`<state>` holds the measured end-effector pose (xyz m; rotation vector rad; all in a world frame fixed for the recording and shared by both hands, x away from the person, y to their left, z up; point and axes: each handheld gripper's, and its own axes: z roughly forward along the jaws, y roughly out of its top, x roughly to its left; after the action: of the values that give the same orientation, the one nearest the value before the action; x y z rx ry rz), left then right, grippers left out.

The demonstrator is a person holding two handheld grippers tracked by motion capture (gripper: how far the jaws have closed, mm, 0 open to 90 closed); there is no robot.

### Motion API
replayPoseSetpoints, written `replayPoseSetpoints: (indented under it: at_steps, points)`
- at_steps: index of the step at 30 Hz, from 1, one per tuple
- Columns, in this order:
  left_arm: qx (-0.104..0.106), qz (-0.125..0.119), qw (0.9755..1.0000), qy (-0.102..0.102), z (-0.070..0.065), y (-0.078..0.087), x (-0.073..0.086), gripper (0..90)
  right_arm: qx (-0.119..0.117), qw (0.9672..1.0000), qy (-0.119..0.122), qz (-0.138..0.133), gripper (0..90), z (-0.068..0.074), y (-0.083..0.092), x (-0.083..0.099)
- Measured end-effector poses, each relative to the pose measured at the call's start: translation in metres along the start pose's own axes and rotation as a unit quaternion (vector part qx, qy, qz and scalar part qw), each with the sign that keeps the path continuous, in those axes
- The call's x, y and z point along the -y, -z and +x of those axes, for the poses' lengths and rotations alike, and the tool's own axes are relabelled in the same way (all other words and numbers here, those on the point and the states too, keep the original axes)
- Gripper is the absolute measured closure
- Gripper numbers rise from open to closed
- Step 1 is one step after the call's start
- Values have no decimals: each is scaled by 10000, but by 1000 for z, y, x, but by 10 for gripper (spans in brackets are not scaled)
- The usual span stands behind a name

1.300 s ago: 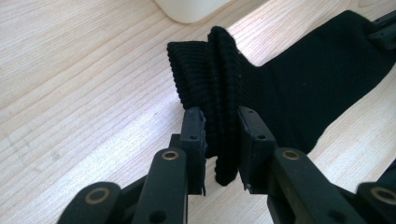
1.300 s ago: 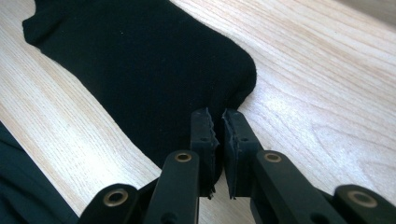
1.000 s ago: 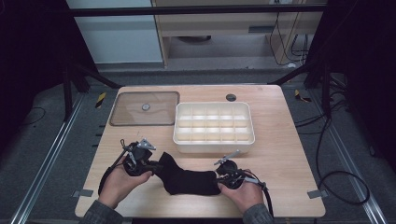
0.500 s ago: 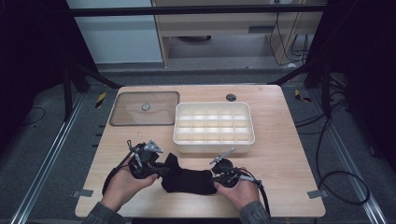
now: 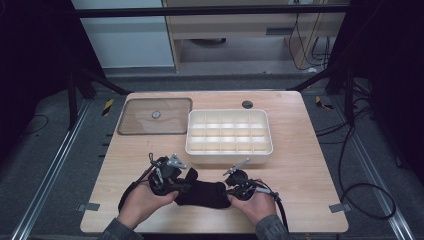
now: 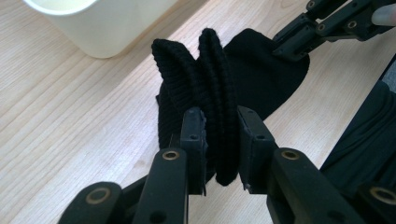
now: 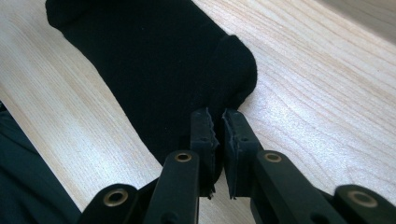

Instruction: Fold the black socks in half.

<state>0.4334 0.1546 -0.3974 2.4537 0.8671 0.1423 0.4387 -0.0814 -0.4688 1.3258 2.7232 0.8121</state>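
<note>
My left claw (image 6: 219, 140) is clenched on the ribbed cuff of the black sock (image 5: 202, 192), and my right claw (image 7: 218, 140) is clenched on the toe end, the sock lying on the worktop (image 5: 300, 165) just in front of the divided tray (image 5: 229, 134). Since a second ago my left claw has carried the cuff inward toward the right one, so the sock, then stretched long between them, now sits bunched and shorter. I judge the fold is under way and not yet closed; the clear lid (image 5: 155, 116) lies apart, untouched.
</note>
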Motion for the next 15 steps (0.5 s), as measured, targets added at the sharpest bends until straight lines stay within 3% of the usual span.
replayPoseSetpoints:
  at_steps: [15]
  points:
    - [84, 44, 9998, -166, -14, -8, -7, 740, -98, 9999, 32, 6, 835, 3, -1, -3]
